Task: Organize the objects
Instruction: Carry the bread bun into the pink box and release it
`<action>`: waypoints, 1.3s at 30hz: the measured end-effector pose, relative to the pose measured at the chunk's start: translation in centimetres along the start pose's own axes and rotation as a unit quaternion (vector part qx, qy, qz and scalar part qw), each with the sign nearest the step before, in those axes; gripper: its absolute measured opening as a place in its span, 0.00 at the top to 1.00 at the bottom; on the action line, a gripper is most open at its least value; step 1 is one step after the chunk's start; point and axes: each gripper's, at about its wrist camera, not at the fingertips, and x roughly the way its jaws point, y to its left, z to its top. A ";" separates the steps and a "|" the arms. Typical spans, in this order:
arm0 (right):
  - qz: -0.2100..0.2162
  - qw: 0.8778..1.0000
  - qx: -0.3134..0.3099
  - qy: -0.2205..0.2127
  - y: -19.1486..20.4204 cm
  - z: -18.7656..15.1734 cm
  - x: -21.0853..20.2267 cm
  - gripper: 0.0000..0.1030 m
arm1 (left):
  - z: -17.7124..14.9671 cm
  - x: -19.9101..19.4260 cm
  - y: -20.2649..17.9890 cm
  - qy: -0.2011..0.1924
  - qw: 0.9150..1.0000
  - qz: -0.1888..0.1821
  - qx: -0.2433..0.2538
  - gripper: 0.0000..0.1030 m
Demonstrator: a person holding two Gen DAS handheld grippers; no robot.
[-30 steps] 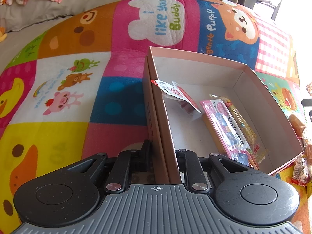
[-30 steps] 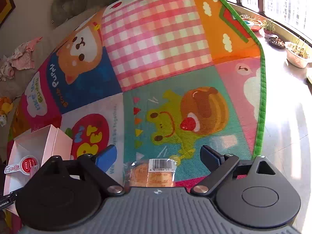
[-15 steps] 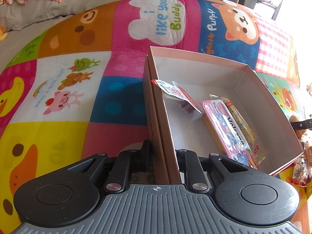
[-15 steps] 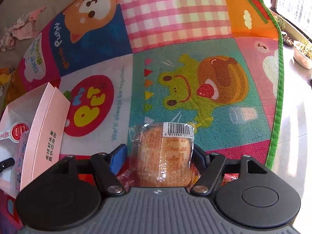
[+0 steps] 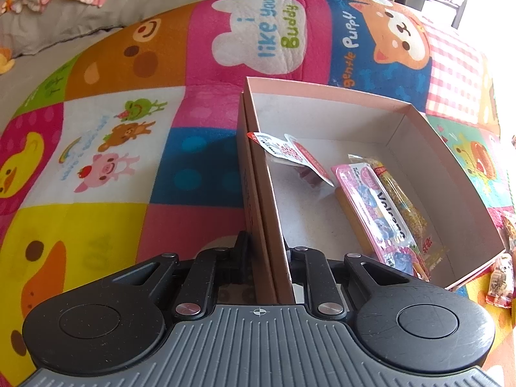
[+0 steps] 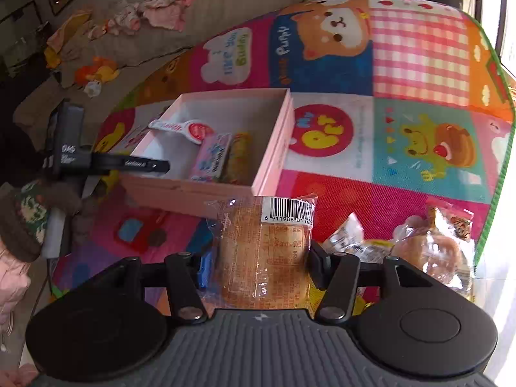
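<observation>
The right gripper [image 6: 259,258], its jaws just closing, clamps a clear-wrapped golden bread pack [image 6: 262,251] barcoded "6 911988", while the left gripper [image 5: 267,251] pinches the pink cardboard box's [image 5: 258,193] wall.

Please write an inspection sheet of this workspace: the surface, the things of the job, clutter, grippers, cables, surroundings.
Surface: colourful cartoon play mat.
Job's things: open pink box holds a few snack packets; wrapped bread packet held near the box; more wrapped snacks loose on the mat.
Clutter: clothes and a toy on the sofa.
Grippers: left gripper shut on the box wall; right gripper jaws just closed further, fingers on the bread packet.
Cables: nothing seen.
Surroundings: sofa, bright window.
</observation>
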 end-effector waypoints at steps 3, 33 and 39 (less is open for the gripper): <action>0.041 0.999 -0.012 0.022 2.8 -1.1 0.8 0.46 | 0.0 0.0 -0.1 0.000 1.000 0.003 0.003 0.83; -0.107 0.988 -0.100 0.039 4.6 15.8 19.8 0.46 | -0.7 -0.2 0.6 -0.007 1.000 -0.023 -0.001 0.81; -0.051 0.999 -0.004 -0.001 1.5 16.6 16.8 0.31 | -0.7 -0.2 0.8 -0.007 1.000 -0.025 -0.005 0.81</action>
